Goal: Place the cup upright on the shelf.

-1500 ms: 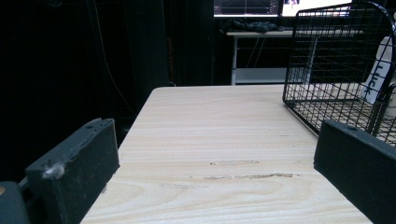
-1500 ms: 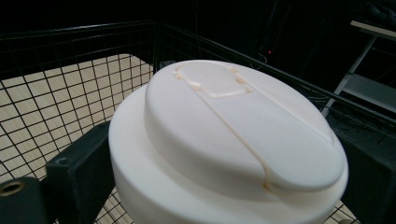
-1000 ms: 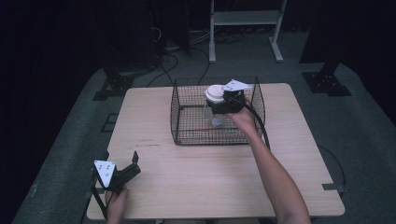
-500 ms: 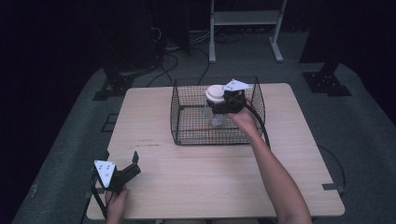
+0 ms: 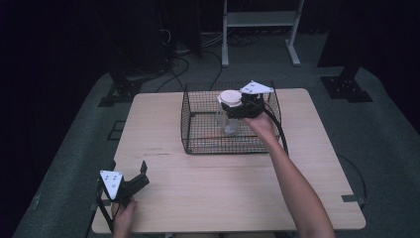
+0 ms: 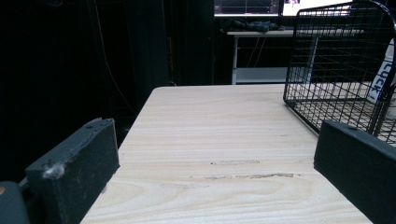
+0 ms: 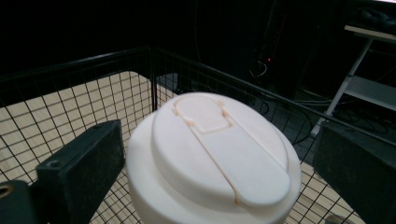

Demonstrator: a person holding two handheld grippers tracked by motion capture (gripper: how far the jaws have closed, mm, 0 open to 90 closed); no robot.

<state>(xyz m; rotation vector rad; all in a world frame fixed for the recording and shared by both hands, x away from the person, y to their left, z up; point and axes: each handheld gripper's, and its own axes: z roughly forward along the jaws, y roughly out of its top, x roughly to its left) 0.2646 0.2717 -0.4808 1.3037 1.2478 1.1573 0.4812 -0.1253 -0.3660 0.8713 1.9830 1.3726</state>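
Wire basket holds white-lidded cup; right gripper straddles lid, grip unclear; left gripper wide.

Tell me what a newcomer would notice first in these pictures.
A black wire basket sits toward the far side of the wooden table, with a clear bottle with a cream lid standing inside it. The right gripper is at that lid, jaws either side. The left gripper rests open near the table's near-left corner.

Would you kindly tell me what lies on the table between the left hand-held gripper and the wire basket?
Nothing: in the high view, bare wooden table separates the left hand-held gripper from the wire basket. The left gripper view shows the same empty stretch.
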